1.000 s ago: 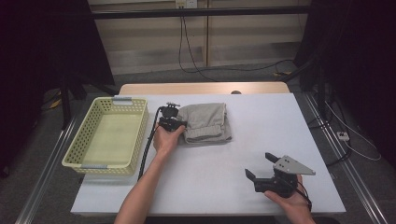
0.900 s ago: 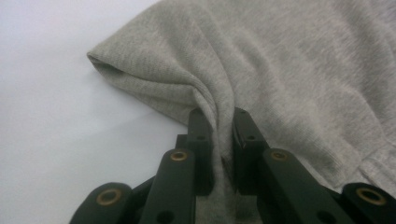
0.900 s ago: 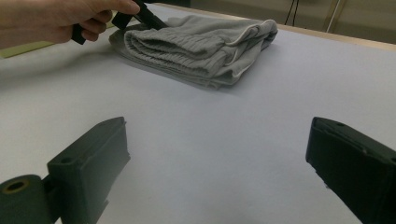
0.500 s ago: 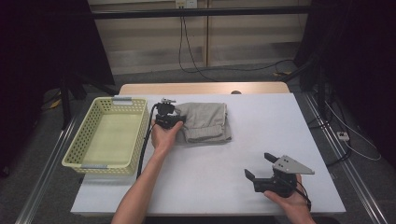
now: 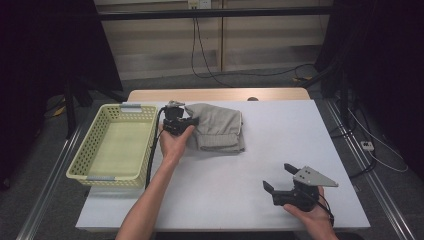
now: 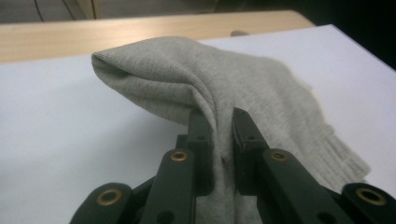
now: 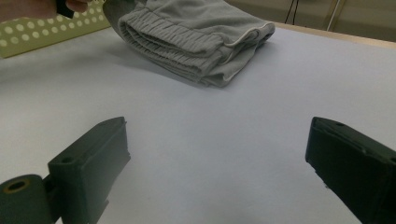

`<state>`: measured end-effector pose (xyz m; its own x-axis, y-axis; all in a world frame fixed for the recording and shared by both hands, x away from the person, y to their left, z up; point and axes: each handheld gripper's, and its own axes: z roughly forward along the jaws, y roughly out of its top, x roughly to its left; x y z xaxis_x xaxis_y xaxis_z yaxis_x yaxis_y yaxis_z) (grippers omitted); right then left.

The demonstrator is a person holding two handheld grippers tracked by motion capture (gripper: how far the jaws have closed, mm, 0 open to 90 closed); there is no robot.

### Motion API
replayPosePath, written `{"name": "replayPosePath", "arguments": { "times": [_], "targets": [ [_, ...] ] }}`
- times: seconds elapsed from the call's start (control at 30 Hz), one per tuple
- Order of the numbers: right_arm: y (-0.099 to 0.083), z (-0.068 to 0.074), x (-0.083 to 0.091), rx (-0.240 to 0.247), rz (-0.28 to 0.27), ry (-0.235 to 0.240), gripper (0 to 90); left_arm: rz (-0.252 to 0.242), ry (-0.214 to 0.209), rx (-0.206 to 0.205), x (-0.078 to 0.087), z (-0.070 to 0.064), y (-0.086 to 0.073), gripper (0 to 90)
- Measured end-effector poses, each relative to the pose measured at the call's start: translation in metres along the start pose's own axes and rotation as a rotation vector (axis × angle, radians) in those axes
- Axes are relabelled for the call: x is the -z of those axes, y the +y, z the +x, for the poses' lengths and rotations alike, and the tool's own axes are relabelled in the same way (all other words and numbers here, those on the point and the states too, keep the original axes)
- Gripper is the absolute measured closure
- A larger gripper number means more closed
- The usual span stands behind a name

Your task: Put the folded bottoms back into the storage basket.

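A folded grey garment (image 5: 219, 128) lies on the white table (image 5: 240, 175), toward the back left of its middle. My left gripper (image 5: 192, 120) is shut on the garment's left edge and lifts a fold of it (image 6: 187, 79); cloth is pinched between the two jaws in the left gripper view. My right gripper (image 5: 279, 177) rests low near the table's front right, open, with nothing between its fingers. In the right gripper view the garment (image 7: 196, 32) lies ahead, beyond bare table.
A pale yellow plastic basket (image 5: 85, 150) stands at the table's left side, with nothing in it. A wooden strip (image 5: 220, 94) runs along the table's far edge. Cables hang behind the table, and a dark cable trails from my left gripper.
My left gripper has shifted slightly toward the back left, drawing the garment's left edge with it. The right gripper has stayed in place.
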<state>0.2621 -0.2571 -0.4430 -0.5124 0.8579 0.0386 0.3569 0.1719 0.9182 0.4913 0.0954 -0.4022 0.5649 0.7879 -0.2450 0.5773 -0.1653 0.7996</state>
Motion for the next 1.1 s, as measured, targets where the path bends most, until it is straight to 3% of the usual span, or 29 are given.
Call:
{"name": "replayPosePath", "arguments": {
  "times": [0.17, 0.63, 0.9, 1.1],
  "targets": [
    [0.0, -0.001, 0.001, -0.003, 0.001, -0.001, 5.6, -0.038, -0.019, -0.029, 0.01, -0.008, 0.007, 80.5],
    [-0.001, -0.001, 0.001, -0.006, 0.008, -0.007, 5.6, -0.075, -0.034, -0.115, 0.036, -0.026, 0.02, 80.5],
    [-0.001, 0.0, 0.001, -0.006, 0.008, -0.005, 5.6, -0.097, -0.012, -0.17, 0.053, -0.033, 0.024, 80.6],
    [-0.001, 0.0, 0.001, -0.006, 0.011, -0.003, 5.6, -0.109, -0.017, -0.164, 0.065, -0.03, 0.024, 80.6]
  ]
}}
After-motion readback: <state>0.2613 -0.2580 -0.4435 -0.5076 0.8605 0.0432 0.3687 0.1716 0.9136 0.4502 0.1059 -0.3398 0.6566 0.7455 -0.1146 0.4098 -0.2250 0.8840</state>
